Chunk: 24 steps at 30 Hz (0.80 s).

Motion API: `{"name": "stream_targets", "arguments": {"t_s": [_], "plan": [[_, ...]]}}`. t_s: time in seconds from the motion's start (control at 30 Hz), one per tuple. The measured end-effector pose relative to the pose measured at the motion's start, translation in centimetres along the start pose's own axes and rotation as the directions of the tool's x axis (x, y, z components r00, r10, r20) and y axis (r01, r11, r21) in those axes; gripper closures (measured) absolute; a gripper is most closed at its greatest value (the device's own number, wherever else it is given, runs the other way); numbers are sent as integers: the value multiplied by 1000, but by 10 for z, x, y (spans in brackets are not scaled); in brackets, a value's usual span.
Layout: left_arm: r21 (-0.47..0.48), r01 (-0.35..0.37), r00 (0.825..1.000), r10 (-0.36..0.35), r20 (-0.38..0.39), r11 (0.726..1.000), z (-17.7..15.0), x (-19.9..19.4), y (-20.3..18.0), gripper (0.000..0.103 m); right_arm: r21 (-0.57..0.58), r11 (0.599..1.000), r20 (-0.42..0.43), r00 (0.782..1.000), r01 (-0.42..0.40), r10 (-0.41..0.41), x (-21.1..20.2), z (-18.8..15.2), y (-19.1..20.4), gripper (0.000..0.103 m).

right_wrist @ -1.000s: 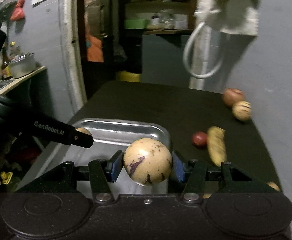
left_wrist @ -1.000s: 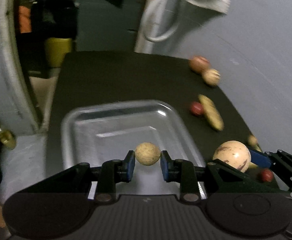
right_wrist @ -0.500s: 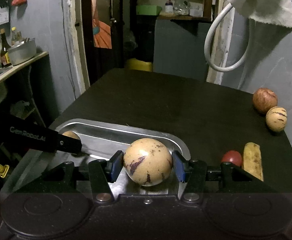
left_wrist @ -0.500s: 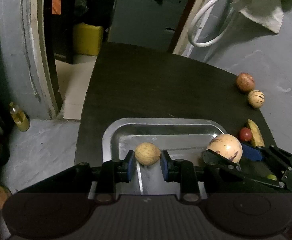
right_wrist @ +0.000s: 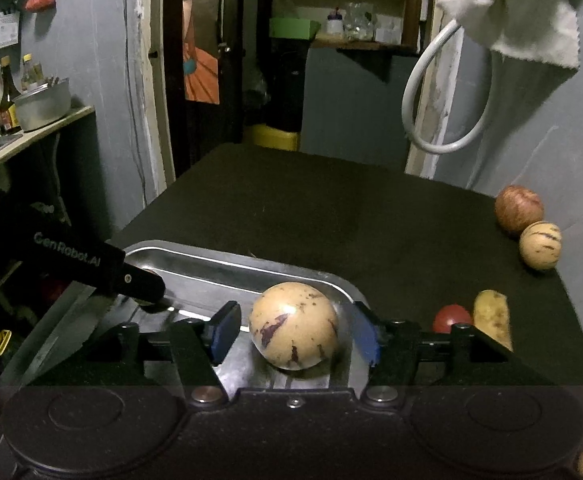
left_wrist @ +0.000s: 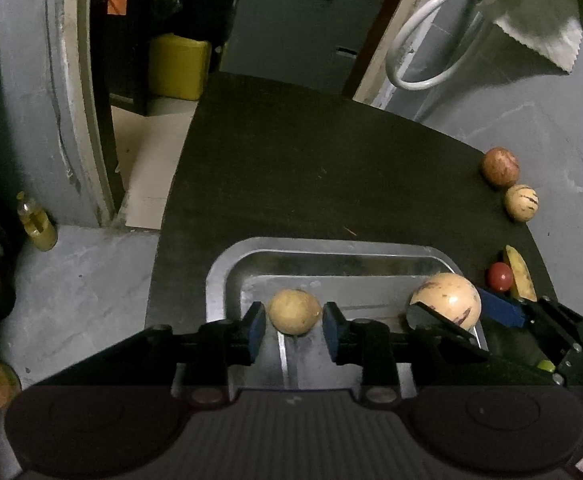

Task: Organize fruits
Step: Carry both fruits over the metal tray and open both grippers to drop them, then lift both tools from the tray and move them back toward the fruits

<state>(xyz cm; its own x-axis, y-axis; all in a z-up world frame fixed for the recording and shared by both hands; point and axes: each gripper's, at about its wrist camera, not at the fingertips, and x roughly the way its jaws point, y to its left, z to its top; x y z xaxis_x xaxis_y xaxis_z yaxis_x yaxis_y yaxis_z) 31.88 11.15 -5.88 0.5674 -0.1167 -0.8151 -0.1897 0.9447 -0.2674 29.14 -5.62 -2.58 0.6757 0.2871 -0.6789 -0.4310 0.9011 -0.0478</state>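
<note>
Tray (left_wrist: 227,276): shiny silver metal. Table (left_wrist: 311,168): matte black. Small round fruit (left_wrist: 294,312) betw. left gripper (left_wrist: 294,330) pads: plain tan-yellow, w/ faint dark specks. Big round fruit (right_wrist: 294,326) betw. right gripper (right_wrist: 294,336) pads: cream-beige w/ purple-brown streaks & blotches. Gripper bodies black, pads (right_wrist: 222,330) blue; white lettering on left gripper's finger in right view. On table: apple-like fruit (right_wrist: 518,210) red-brown, mottled; striped ball fruit (right_wrist: 540,245) pale cream w/ dark purple stripes; small tomato-like fruit (right_wrist: 450,317) red; long fruit (right_wrist: 492,316) yellow w/ brown spots. Wall (left_wrist: 551,120) grey; hose (left_wrist: 419,56) white; cloth (left_wrist: 531,20) off-white; container (left_wrist: 177,66) yellow.
</note>
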Motion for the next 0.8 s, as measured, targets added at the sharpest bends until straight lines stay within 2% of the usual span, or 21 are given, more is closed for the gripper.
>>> {"name": "stream_targets", "arguments": {"t_s": [0.1, 0.33, 0.4, 0.47, 0.63, 0.8], "plan": [[4, 1, 1000, -1, 9, 1000, -1, -5, 1, 63, 9, 1000, 16, 1000, 17, -17, -14, -3, 1, 33], [41, 16, 998, -18, 55, 999, -7, -33, -5, 43, 74, 996, 48, 997, 57, -61, -51, -11, 0, 20], [50, 18, 997, -22, 69, 999, -10, -42, -7, 34, 91, 993, 56, 996, 69, -75, -63, -14, 1, 17], [57, 19, 996, -24, 90, 998, -14, -52, -8, 21, 110, 991, 64, 994, 80, -87, -74, -18, 2, 12], [105, 15, 993, -28, 119, 994, -25, -76, -13, 4, 162, 981, 80, 989, 107, -121, -102, -29, 5, 4], [122, 16, 989, -33, 142, 992, -36, -94, -15, 0, 206, 968, 88, 983, 141, -162, -129, -42, 9, 1]]}}
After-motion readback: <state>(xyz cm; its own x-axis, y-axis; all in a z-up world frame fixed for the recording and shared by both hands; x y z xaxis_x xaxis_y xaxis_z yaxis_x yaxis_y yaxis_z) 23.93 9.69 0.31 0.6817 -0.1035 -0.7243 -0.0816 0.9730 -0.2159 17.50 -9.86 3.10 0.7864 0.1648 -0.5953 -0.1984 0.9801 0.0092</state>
